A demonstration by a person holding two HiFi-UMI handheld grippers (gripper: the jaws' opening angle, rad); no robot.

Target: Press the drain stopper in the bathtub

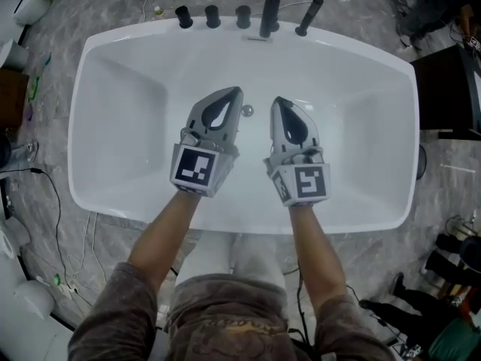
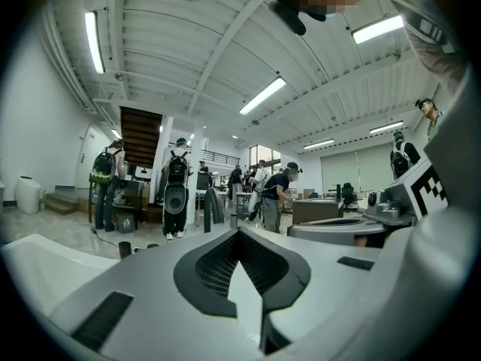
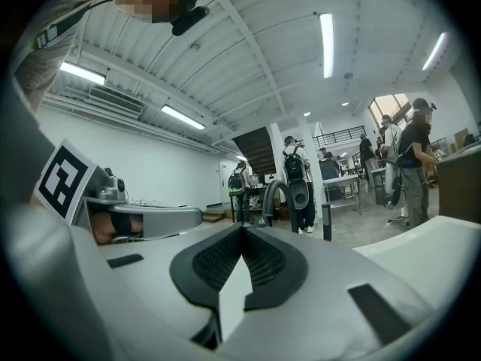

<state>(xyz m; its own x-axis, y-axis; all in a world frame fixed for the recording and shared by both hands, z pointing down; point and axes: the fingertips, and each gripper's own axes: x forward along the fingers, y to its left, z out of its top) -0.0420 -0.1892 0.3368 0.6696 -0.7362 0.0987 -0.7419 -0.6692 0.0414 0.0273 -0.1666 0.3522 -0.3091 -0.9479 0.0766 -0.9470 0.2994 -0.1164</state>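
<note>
drain stopper (image 1: 246, 111): small, round, shiny metal button, seated low on the floor of the bathtub (image 1: 113, 89), toward 12 o'clock of the basin, seen in the gap between the two grippers and just at 3 o'clock of the left gripper (image 1: 237, 91). left fingers (image 2: 150, 292) closed tip to tip, holding nothing, only a teardrop opening behind the tips; right gripper (image 1: 276, 101) likewise, fingers (image 3: 338, 292) pressed together and empty. height of either above the stopper not readable from the head view. likely best done with one closed tip as a blunt point, probably the left as the nearer: keep the fingers shut, bring the tip over the centre of the button, then push straight down, not at a slant. real risk of skidding, judging by the surfaces: polished dome, glossy white tub, hard grey plastic tips with ribbed dark pads only on the inner faces. steady, squared pressure, then a clean lift. tub itself smooth, oval inside, with rounded corners and a broad flat rim; black taps (image 1: 213, 16) and a black spout (image 1: 271, 6) on the rim at 12 o'clock, well apart from the stopper.
</note>
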